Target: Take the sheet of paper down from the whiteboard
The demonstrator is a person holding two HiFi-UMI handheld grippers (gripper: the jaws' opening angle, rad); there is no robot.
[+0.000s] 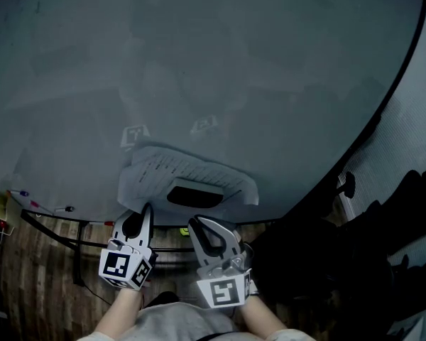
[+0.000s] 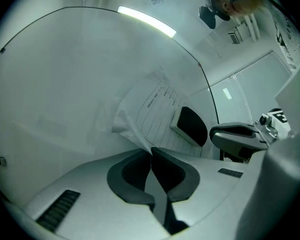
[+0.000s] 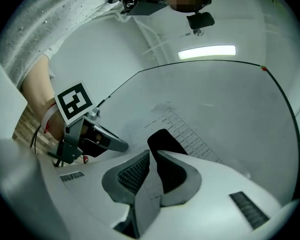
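The printed sheet of paper (image 1: 172,169) lies crumpled against the whiteboard (image 1: 220,62), with a black, pale-rimmed oblong block (image 1: 194,196) resting on it. My left gripper (image 1: 143,213) is shut on the sheet's lower left edge. In the left gripper view the paper (image 2: 155,111) runs down into that gripper's (image 2: 151,154) closed pads, and the block (image 2: 191,126) sits just right of them. My right gripper (image 1: 197,226) is shut on the sheet's lower right part. A strip of paper (image 3: 151,186) passes between the pads of the right gripper (image 3: 153,156), below the block (image 3: 162,141).
The whiteboard's dark frame (image 1: 383,112) curves down the right side. Markers (image 1: 28,201) lie on its tray at the lower left, above the stand's bars (image 1: 71,241) and a wooden floor (image 1: 35,283). Dark objects (image 1: 390,240) stand at the right.
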